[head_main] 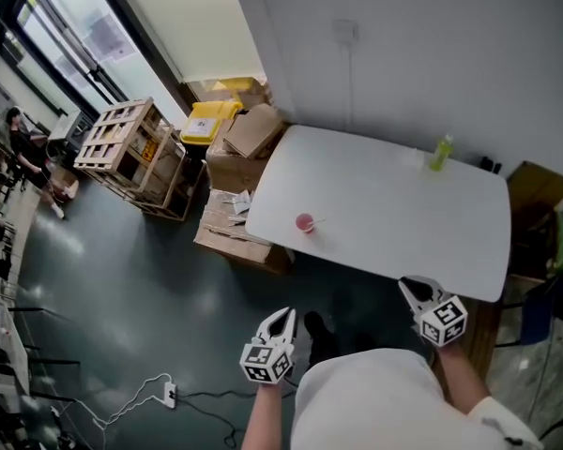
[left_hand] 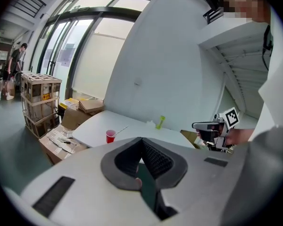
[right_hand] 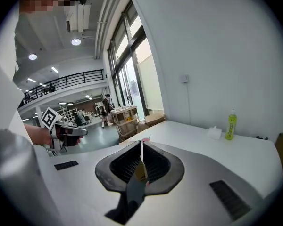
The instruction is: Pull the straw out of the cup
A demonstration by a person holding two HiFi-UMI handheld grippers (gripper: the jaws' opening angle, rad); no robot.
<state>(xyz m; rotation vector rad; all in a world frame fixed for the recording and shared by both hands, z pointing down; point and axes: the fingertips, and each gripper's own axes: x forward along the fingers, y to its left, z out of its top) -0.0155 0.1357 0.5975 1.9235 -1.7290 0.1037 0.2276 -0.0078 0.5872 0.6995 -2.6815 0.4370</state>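
A small red cup (head_main: 305,223) stands near the left front edge of the white table (head_main: 403,223), with a thin straw (head_main: 318,220) leaning out to its right. It also shows in the left gripper view as the cup (left_hand: 111,136) with its straw (left_hand: 121,129), and just past the right jaws as a pink rim (right_hand: 144,139). My left gripper (head_main: 281,317) hangs over the floor in front of the table, shut and empty. At the table's front right edge my right gripper (head_main: 414,289) is also shut and empty. Both are well short of the cup.
A green bottle (head_main: 440,153) and a small white object (right_hand: 216,132) stand at the table's far right, by the wall. Cardboard boxes (head_main: 239,172), a yellow bin (head_main: 209,120) and a wooden crate (head_main: 131,153) crowd the floor to the left. A cable (head_main: 169,397) lies on the floor.
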